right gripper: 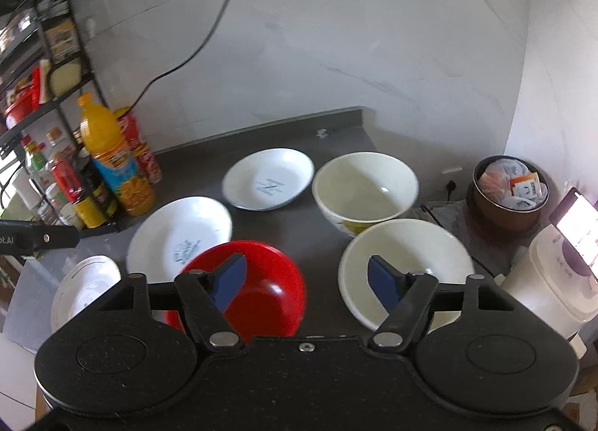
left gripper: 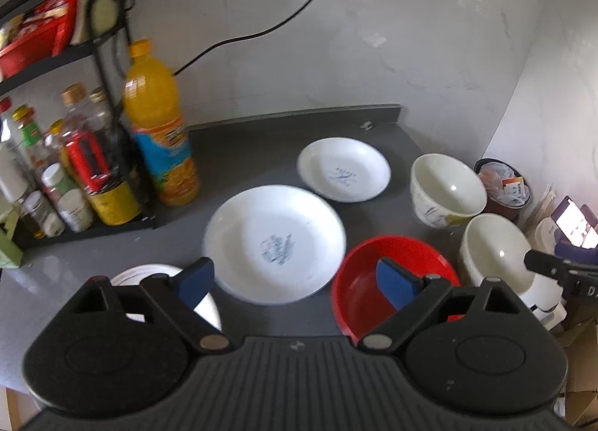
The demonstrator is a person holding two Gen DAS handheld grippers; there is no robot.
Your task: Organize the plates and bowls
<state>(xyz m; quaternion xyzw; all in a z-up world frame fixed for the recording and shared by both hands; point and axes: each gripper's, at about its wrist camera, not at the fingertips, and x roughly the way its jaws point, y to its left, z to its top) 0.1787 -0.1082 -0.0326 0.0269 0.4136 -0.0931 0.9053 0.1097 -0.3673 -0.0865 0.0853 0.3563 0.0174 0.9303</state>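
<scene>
You've got a dark grey countertop under white plates: the large plate and small plate each carry a blue-grey print at centre. Your red bowl is glossy, plain. Two cream bowls; the far one shows a yellow pattern outside. The juice bottle is orange with a blue label. Your gripper pads are blue on black.

A pale marble-veined wall backs the dark grey tabletop, with a black shelf rack on the left and a black cable trailing down.
</scene>
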